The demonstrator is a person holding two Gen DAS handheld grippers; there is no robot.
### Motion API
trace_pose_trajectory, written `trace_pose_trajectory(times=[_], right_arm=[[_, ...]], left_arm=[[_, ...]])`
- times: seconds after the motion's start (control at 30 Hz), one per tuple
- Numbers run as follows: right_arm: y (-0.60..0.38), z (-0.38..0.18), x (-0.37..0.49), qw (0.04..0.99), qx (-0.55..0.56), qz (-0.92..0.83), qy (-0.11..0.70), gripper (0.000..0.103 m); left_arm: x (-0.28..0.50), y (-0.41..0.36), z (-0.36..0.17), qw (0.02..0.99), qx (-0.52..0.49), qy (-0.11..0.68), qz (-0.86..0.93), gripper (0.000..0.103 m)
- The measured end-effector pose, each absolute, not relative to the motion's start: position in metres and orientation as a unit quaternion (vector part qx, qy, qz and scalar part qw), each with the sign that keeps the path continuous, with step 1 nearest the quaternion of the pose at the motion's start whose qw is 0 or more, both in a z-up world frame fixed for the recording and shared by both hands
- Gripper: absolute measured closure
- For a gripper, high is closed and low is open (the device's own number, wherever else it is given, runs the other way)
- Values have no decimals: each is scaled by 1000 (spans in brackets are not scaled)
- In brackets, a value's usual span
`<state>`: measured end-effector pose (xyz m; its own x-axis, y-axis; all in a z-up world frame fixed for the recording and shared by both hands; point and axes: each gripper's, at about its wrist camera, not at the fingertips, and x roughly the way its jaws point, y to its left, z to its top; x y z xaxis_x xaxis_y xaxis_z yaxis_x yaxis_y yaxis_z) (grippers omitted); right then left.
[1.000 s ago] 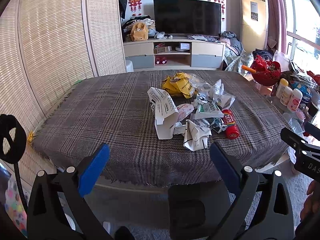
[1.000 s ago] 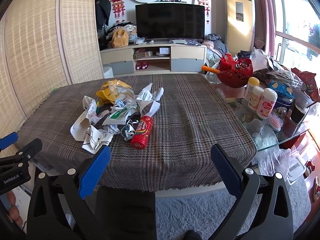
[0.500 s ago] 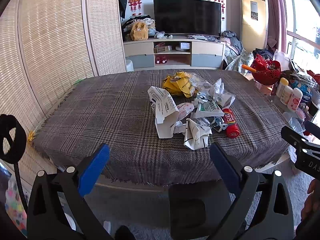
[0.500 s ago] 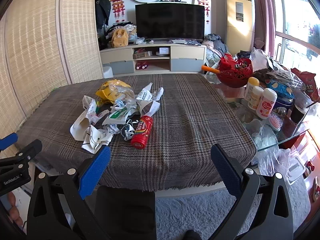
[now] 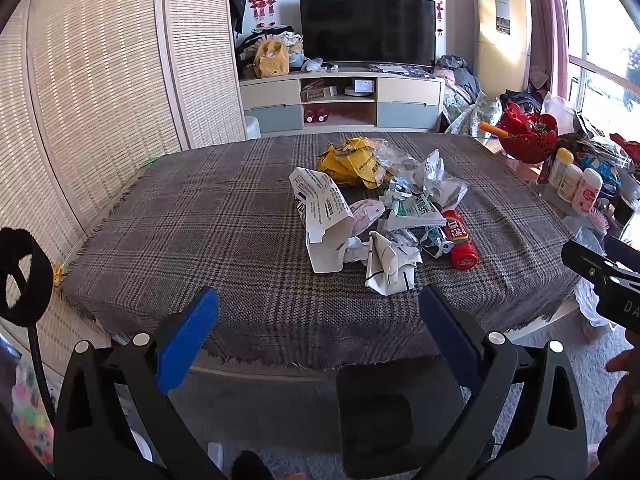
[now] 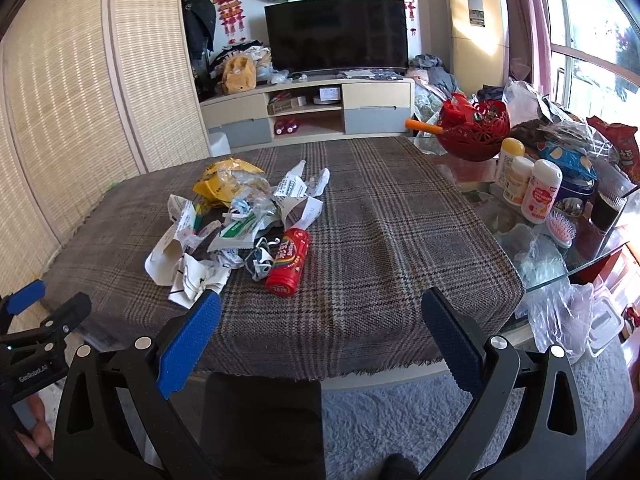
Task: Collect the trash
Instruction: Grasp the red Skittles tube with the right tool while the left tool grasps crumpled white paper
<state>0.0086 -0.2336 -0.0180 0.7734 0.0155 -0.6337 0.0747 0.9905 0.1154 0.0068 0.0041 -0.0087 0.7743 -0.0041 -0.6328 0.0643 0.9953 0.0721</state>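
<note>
- Left gripper (image 5: 318, 316): lower centre of the left view, blue-padded fingers spread wide, nothing between them, held off the near edge of the tabletop (image 5: 192, 232).
- Right gripper (image 6: 320, 320): lower centre of the right view, fingers likewise wide apart and empty, at the near edge of the cloth.
- Tabletop: covered by a grey-brown plaid cloth with a fringed edge.
- Trash pile (image 5: 376, 216): centre-right of the left view, centre-left of the right view (image 6: 236, 232); loose heap lying on the cloth, well apart from both grippers.
- Paper (image 5: 320, 216): large printed white sheet, folded, at the pile's left side.
- Crumpled paper (image 5: 390, 266): white with black lines, nearest piece to the left gripper.
- Yellow wrapper (image 5: 356, 162): at the far end of the pile.
- Red tube (image 6: 289, 262): lying on its side at the pile's right edge, touching the scraps beside it.
- Red basket (image 6: 474, 130): upper right of the right view, beyond the cloth.
- Bottles (image 6: 528, 184): three white ones, upright, just in front of the basket.
- TV (image 6: 336, 36): top centre, on a low cabinet.
</note>
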Motion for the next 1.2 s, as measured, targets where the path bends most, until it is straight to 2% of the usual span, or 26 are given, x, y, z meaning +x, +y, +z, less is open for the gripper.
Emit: trace_pose_trajectory(times=[0.7,0.77,0.8,0.87,0.97,1.2], right_arm=[[-249,-50,112,895,142,9,422,4],[-244,-56,124,889,140,14,437,24],[-243,-61,129,884,142,19,445,28],[-241,-70,140,874,149,32,462,44],[-239,-74,147,869,159,39,467,52],[-226,-82,163,863,163,52,476,53]], left_arm=[[68,-19,-61,903,61,417,-84,8],[75,-19,-63,902,61,419,-82,8],[79,-19,-64,902,54,420,-87,9],[86,-19,-65,900,47,423,-97,13],[94,-24,-70,897,55,426,-106,18],[114,-35,-84,888,52,440,-123,31]])
